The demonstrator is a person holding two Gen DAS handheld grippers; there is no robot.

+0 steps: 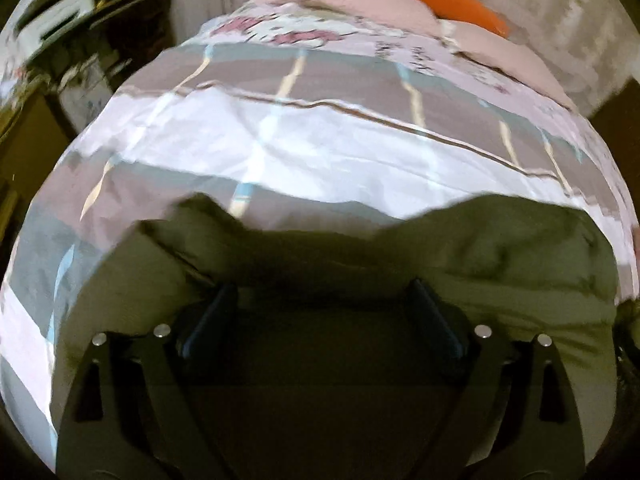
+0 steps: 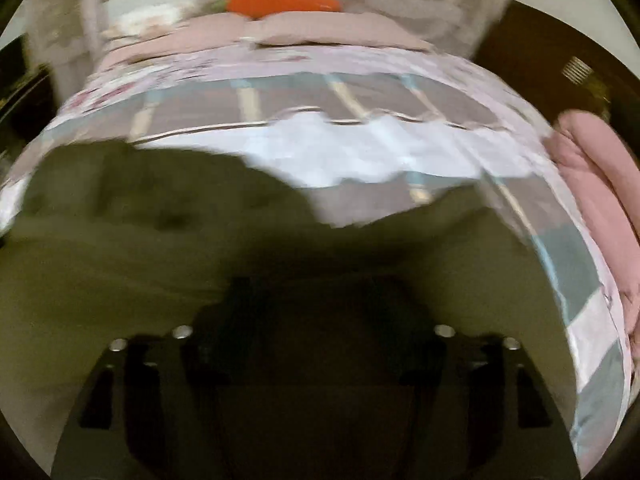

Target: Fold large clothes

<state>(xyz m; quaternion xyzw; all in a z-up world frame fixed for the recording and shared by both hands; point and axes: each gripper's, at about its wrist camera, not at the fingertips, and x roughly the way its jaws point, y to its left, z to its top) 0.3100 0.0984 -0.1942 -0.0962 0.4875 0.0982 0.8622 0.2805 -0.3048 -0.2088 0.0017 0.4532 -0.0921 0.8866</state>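
Two grippers, left gripper [image 1: 320, 312] and right gripper [image 2: 316, 320], are hovering wide open and empty over the olive-green fabric garment [image 1: 500, 256] lying on the pastel plaid bedsheet [image 1: 300, 148]; jaws closing now risk pinching the bedsheet too.

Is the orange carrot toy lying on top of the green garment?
No, the carrot toy lies at the far end of the bed by the pink pillows, well apart from the green garment in the foreground.

Beyond the rumpled olive-green garment [image 1: 500, 252], my claws had open striped bedspread [image 1: 304, 148]; an orange carrot-shaped plush [image 1: 460, 4] and pink folded cloth [image 2: 592, 184] bounded the bed's edges.
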